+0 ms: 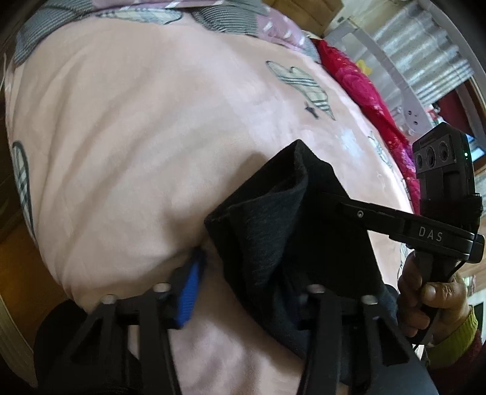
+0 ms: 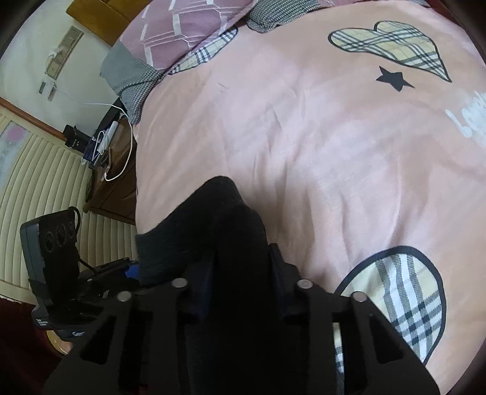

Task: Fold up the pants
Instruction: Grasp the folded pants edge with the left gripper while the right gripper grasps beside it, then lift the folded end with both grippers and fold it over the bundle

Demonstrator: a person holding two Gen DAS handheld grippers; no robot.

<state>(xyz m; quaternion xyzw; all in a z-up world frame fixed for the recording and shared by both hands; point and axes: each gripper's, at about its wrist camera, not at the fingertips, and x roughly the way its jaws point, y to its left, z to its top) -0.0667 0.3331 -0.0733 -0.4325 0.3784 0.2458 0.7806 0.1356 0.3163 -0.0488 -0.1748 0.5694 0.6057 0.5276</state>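
The black pants (image 1: 288, 231) hang bunched above the pink bedspread (image 1: 136, 136). My left gripper (image 1: 243, 291) stands wide, its blue-padded left finger (image 1: 189, 291) bare, its right finger under the cloth; I cannot tell whether it grips. The right gripper (image 1: 343, 209) reaches in from the right, its tip buried in the pants, a hand on its handle. In the right wrist view the pants (image 2: 221, 231) fill the gap between the fingers of my right gripper (image 2: 240, 282), which is shut on them. The left gripper (image 2: 121, 267) shows at the left, touching the cloth.
The bedspread (image 2: 303, 136) has plaid heart patches and a black star. Pillows (image 2: 182, 27) lie at the head of the bed. A wooden nightstand (image 2: 115, 170) with cables stands left of the bed. A red floral blanket (image 1: 364, 91) lies along the far side.
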